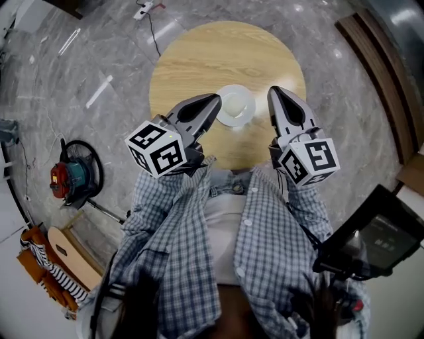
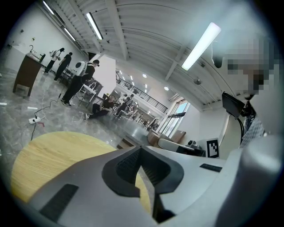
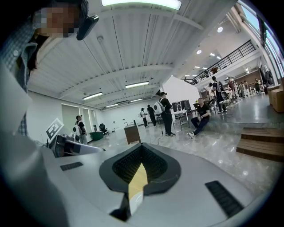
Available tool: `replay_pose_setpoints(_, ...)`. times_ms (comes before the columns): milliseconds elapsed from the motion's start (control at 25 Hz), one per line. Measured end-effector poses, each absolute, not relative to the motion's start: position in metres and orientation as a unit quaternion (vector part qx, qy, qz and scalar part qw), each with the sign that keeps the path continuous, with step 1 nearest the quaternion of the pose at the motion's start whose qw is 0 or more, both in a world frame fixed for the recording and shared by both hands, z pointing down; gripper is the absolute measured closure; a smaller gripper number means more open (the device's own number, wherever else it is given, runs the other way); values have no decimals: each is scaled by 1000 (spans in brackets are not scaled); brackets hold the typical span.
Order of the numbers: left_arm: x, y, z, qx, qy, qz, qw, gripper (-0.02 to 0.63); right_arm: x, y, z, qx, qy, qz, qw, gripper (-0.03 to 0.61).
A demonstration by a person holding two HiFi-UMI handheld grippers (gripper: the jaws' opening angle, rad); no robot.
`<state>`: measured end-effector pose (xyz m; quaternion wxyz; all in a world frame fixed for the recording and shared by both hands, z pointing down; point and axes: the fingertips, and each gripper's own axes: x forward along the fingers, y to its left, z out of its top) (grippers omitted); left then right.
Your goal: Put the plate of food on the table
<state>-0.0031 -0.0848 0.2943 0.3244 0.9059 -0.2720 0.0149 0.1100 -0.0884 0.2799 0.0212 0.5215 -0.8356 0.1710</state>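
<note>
A white plate (image 1: 235, 106) with pale food on it rests on the round wooden table (image 1: 199, 59), near the table's front edge. My left gripper (image 1: 215, 100) is shut and empty, its tip just beside the plate's left rim. To the right of the plate and a little apart from it, my right gripper (image 1: 273, 91) is also shut and empty. In the left gripper view the jaws (image 2: 142, 150) meet over the table top (image 2: 53, 155). In the right gripper view the shut jaws (image 3: 142, 145) leave a thin slit that shows wood and a white edge.
Grey marble floor surrounds the table. A red and teal cable reel (image 1: 66, 177) lies at the left, a power strip (image 1: 147, 9) beyond the table, wooden steps (image 1: 384, 73) at the right. Several people (image 2: 82, 82) stand far off in the hall.
</note>
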Motion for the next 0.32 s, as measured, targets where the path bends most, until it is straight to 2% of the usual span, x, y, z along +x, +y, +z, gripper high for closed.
replay_pose_setpoints(320, -1, -89, 296, 903, -281, 16, 325, 606, 109, -93, 281, 510, -843, 172, 24, 571)
